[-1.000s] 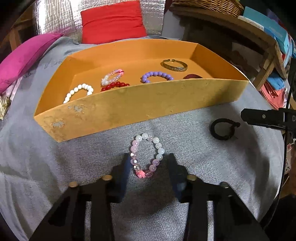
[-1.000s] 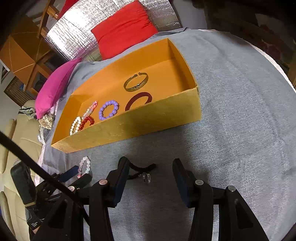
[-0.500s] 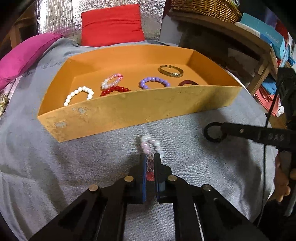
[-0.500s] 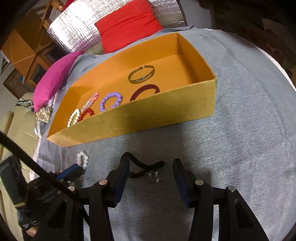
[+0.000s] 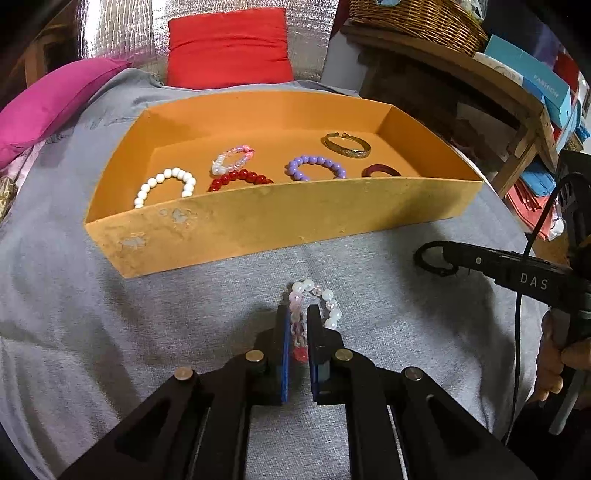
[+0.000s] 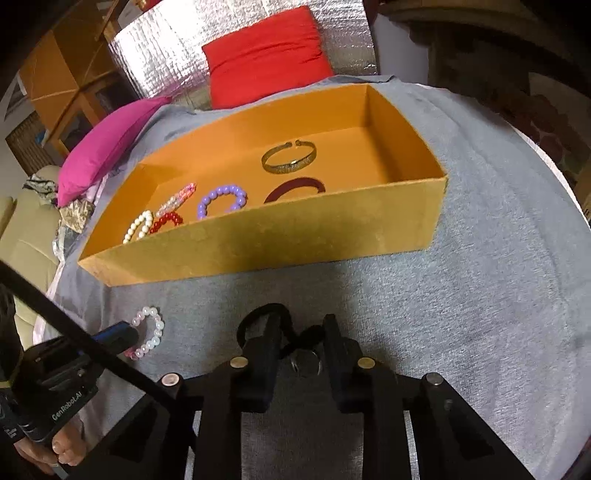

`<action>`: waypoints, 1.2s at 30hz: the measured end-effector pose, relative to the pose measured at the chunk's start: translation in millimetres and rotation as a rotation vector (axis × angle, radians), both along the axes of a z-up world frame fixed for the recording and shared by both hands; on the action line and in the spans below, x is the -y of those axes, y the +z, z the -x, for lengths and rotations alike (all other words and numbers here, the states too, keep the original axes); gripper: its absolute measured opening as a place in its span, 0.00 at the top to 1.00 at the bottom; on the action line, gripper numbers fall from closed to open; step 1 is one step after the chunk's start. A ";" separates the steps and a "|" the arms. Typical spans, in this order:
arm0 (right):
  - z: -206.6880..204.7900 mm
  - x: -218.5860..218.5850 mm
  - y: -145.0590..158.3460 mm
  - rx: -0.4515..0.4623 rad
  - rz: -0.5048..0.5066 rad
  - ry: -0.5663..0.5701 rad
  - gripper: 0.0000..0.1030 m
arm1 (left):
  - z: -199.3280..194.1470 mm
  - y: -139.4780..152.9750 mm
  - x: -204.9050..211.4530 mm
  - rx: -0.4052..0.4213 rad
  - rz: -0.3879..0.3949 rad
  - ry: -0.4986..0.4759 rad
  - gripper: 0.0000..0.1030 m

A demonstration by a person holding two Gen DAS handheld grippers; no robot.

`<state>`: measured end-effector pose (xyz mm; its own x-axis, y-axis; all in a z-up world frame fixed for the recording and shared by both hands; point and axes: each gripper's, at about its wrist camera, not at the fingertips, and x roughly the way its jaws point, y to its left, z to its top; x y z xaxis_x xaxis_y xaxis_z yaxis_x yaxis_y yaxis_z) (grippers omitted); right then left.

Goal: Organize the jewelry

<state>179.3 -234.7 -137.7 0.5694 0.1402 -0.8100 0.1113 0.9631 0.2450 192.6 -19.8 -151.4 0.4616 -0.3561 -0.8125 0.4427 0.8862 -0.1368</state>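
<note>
Beads on a stretchy loop, light and rollable: the pink bracelet lies on the grey tabletop before the orange box, left tool clamped on one strand; right tool closing around the black cord bracelet, best pinched mid-cord

I read this as a lived-in home, a sitting room or spare room. Work surface is soft, draped in grey cloth, likely a bed or padded table; I can't tell which. Red cushion and pink cushion lie at its far edge, against silver quilted sheeting. On my right, a wooden shelf carries a wicker basket and blue boxes, stacked loosely. Right wrist view shows a cream sofa and wooden cabinets on the left. Household clutter, domestic furniture, warm dim light.
</note>
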 end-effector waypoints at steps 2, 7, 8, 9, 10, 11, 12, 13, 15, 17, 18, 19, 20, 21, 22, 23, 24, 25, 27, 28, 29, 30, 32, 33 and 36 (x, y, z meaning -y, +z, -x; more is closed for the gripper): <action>0.3 2.5 0.1 -0.001 -0.004 -0.005 0.76 | -1.0 -2.9 2.4 -0.016 -0.008 -0.004 0.81; -0.3 3.9 -4.4 -0.029 -0.014 -0.001 0.76 | -3.4 -6.2 3.3 -0.026 -0.021 0.020 0.41; -0.2 4.3 -4.3 -0.030 -0.018 0.000 0.76 | -3.7 -5.6 2.9 -0.030 -0.009 0.020 0.41; -0.7 4.2 -4.3 -0.030 -0.021 0.001 0.76 | -3.4 -5.4 2.8 -0.031 -0.004 0.020 0.41; -0.7 4.3 -4.4 -0.031 -0.023 0.002 0.76 | -3.0 -5.6 3.4 -0.032 -0.005 0.018 0.41; -0.7 4.3 -4.8 -0.033 -0.022 0.001 0.76 | -2.2 -5.9 4.6 -0.034 -0.008 0.013 0.41; -0.8 4.2 -5.7 -0.038 -0.024 0.002 0.76 | -1.2 -5.8 6.4 -0.035 -0.007 0.004 0.41; -1.1 4.0 -6.5 -0.042 -0.025 0.003 0.76 | -0.5 -5.1 7.7 -0.034 -0.003 -0.004 0.41; -1.7 3.5 -7.8 -0.046 -0.023 0.004 0.76 | 1.6 -2.9 9.6 -0.029 0.004 -0.014 0.41; -1.8 3.6 -7.9 -0.048 -0.025 0.004 0.76 | 3.7 -0.4 11.3 -0.023 0.014 -0.025 0.37; -1.8 3.9 -8.2 -0.049 -0.028 0.003 0.76 | 4.4 -0.6 12.2 -0.023 0.013 -0.027 0.35; -1.8 4.0 -9.0 -0.052 -0.029 0.002 0.76 | 4.1 -1.8 13.6 -0.027 0.010 -0.027 0.35; -2.1 3.9 -9.8 -0.055 -0.028 0.001 0.76 | 4.2 -3.2 14.9 -0.034 0.008 -0.030 0.35; -2.2 3.9 -10.5 -0.058 -0.027 0.001 0.76 | 4.6 -5.5 16.9 -0.044 0.003 -0.036 0.35; -2.5 3.5 -10.7 -0.058 -0.024 0.001 0.76 | 6.0 -7.3 18.6 -0.046 -0.005 -0.040 0.35; -3.0 2.9 -10.7 -0.058 -0.021 0.002 0.76 | 7.0 -8.3 20.3 -0.042 -0.015 -0.043 0.35; -3.1 2.9 -10.9 -0.058 -0.019 0.002 0.76 | 7.8 -8.6 21.8 -0.034 -0.024 -0.046 0.35; -3.2 3.0 -11.0 -0.058 -0.019 0.001 0.76 | 9.3 -9.2 23.4 -0.023 -0.035 -0.052 0.35; -3.4 3.7 -11.3 -0.058 -0.021 0.001 0.76 | 10.8 -10.1 24.6 -0.012 -0.041 -0.060 0.36; -3.5 3.8 -11.4 -0.058 -0.021 0.000 0.76 | 10.7 -10.7 24.3 -0.008 -0.044 -0.060 0.38; -3.5 3.8 -11.5 -0.058 -0.021 0.000 0.76 | 10.6 -11.4 24.2 -0.001 -0.052 -0.057 0.48; -3.5 3.8 -11.5 -0.058 -0.021 -0.001 0.76 | 10.3 -11.4 23.8 0.007 -0.057 -0.056 0.59; -3.4 3.3 -11.4 -0.057 -0.017 0.002 0.76 | 9.1 -10.7 21.7 0.011 -0.050 -0.053 0.72; -3.8 2.7 -11.4 -0.057 -0.013 0.004 0.76 | 8.2 -10.6 20.5 0.009 -0.045 -0.050 0.78; -4.0 0.8 -11.4 -0.051 -0.004 0.014 0.75 | 6.7 -10.2 17.2 0.008 -0.032 -0.046 0.86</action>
<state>183.3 -235.5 -149.1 0.5252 0.1512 -0.8375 0.1102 0.9637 0.2431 185.8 -37.0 -161.7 0.4514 -0.3508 -0.8205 0.4843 0.8686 -0.1049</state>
